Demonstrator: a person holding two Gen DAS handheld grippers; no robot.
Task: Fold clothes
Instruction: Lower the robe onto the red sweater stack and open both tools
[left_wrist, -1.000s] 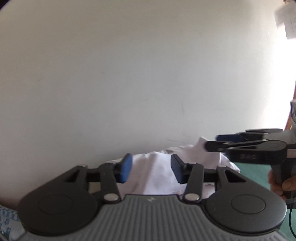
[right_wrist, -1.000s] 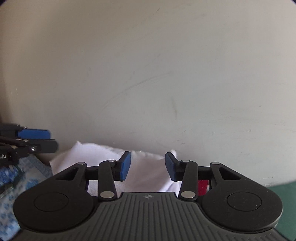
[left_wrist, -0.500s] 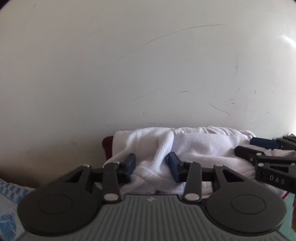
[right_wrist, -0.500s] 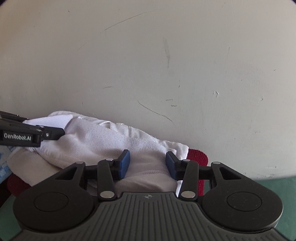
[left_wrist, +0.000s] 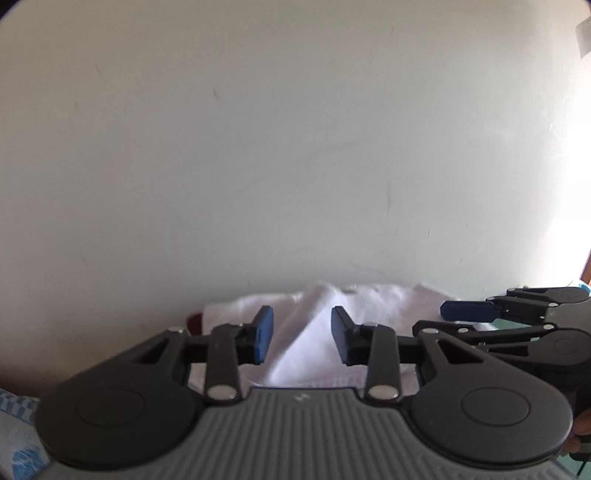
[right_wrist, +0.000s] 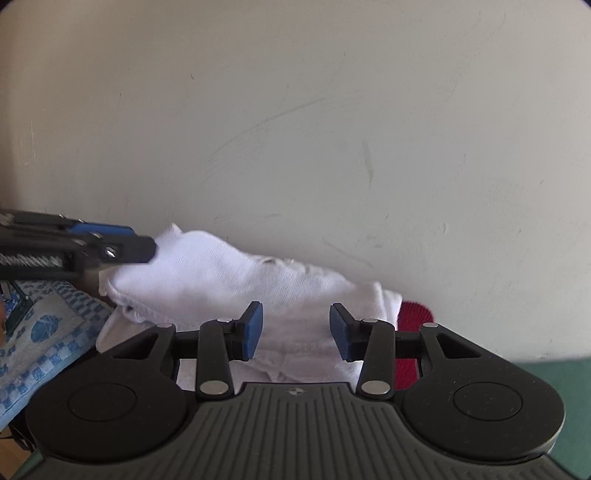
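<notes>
A white garment (left_wrist: 369, 306) lies bunched against the wall, also in the right wrist view (right_wrist: 221, 273). My left gripper (left_wrist: 301, 334) hovers at its near side with its jaws closing. A ridge of the cloth shows between the pads, which stand apart from it. From the right wrist view the left gripper (right_wrist: 146, 242) reaches in from the left, its tip at the garment's raised corner. My right gripper (right_wrist: 295, 330) is open over the right part of the garment, with nothing pinched. It also appears at the right of the left wrist view (left_wrist: 432, 319).
A red cloth (right_wrist: 415, 314) peeks out under the garment's right end. A blue-and-white patterned cloth (right_wrist: 48, 332) lies to the left. The off-white wall (right_wrist: 332, 129) stands right behind the pile. A green surface (right_wrist: 554, 373) shows at the lower right.
The left jaws stand closer together than a second ago. In the left view the white pile sits lower and smaller than half a second ago. The left gripper's tip now meets the garment's raised corner.
</notes>
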